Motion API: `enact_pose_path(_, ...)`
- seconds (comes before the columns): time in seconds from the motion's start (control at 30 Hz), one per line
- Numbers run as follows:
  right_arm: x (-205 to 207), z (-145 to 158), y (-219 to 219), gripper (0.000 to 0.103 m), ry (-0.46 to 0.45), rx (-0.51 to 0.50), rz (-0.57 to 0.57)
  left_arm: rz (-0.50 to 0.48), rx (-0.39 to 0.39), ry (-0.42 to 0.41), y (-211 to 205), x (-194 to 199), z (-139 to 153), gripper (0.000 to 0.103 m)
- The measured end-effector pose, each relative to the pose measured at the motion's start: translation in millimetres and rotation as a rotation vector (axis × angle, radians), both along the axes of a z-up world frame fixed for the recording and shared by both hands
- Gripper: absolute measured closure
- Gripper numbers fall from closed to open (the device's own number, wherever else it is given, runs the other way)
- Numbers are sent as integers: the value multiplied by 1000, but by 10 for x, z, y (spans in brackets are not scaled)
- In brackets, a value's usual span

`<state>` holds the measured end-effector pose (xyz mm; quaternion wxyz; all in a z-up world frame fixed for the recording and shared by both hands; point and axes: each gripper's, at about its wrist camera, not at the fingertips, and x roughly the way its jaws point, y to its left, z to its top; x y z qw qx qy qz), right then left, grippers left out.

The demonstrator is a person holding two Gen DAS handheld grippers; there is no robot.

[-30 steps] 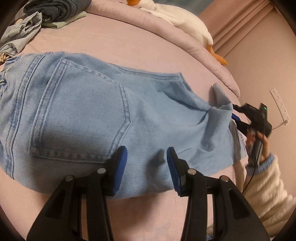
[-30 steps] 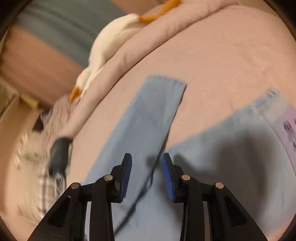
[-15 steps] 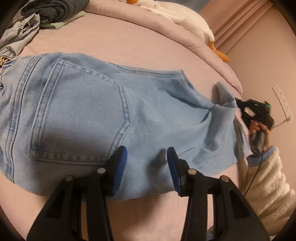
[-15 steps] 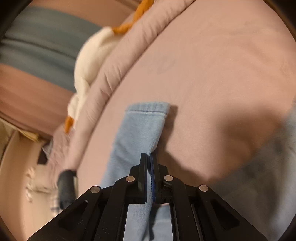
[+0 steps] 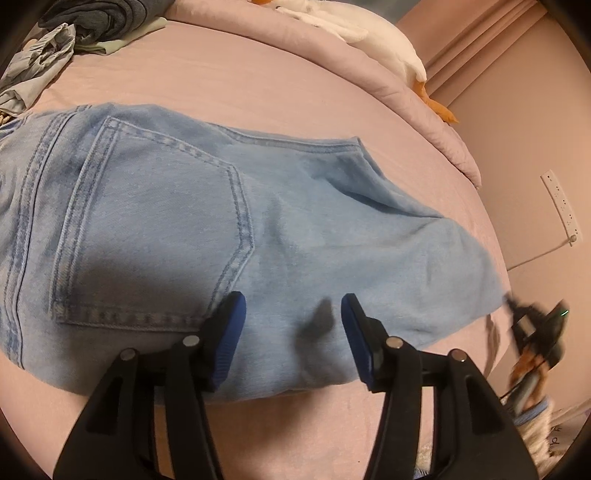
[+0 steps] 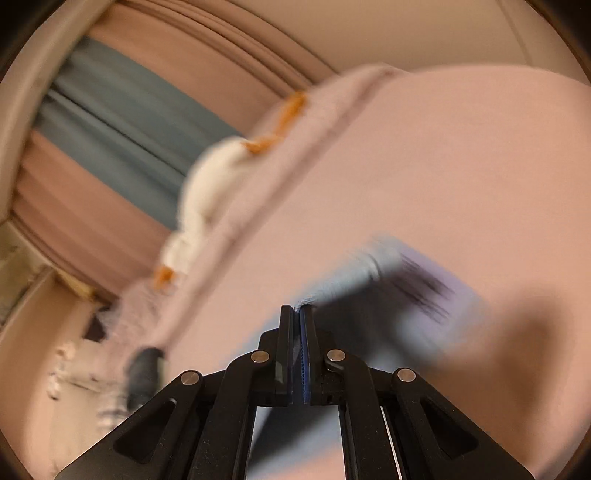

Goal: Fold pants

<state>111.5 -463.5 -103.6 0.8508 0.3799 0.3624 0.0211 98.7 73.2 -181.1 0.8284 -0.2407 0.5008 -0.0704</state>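
Observation:
Light blue jeans [image 5: 177, 229] lie flat on the pink bed [image 5: 229, 77], back pocket [image 5: 147, 236] up. My left gripper [image 5: 291, 299] hovers over their near edge just right of the pocket. Its jaws are opening, and the denim lies under them with the blue pads clear of it. In the left wrist view my right gripper [image 5: 535, 321] is a blur past the cloth's right end. In its own view my right gripper [image 6: 295, 308] is shut on the edge of a pant leg [image 6: 373, 273], which is lifted and blurred, showing a lavender tag [image 6: 436, 288].
A pile of other clothes [image 5: 92, 26] lies at the bed's far left corner. A white plush goose [image 5: 369, 33] rests on the rolled pink duvet [image 5: 424, 110] at the far edge. A wall socket [image 5: 559, 206] and a cream sleeve [image 5: 535, 428] are at right.
My right gripper shut on the pant leg and swept it away fast, dropping low to the right in the left wrist view. My left gripper's jaws spread wider without moving.

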Motion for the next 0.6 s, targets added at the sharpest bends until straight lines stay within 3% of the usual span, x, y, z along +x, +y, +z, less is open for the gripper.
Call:
enact_pose_path(0.1,-60,-447,-91,98,127,35,-33,-5,9,5,-29,29,3,46)
enact_pose_path(0.17,-112,-644,-191,98,136,122,-52,-5,11,7,-32,31,0,46)
enact_pose_path(0.23,-105,-646,-276,98,96,177,-71,-3,11,8,-41,47,1,45)
enact_pose_path(0.4,54,-574,-473,80,85,208,-90,-4,26,8,-70,20,-1,40)
enact_pose_path(0.53,238,-594,-421,81,118,176,-91,-16,44,15,-81,37,2,37)
enact_pose_path(0.57,278,-552,-397,95,126,132,-84,-17,46,16,-79,34,0,36)
enact_pose_path(0.6,314,-502,-349,97,121,85,-74,-18,48,18,-82,42,-2,36)
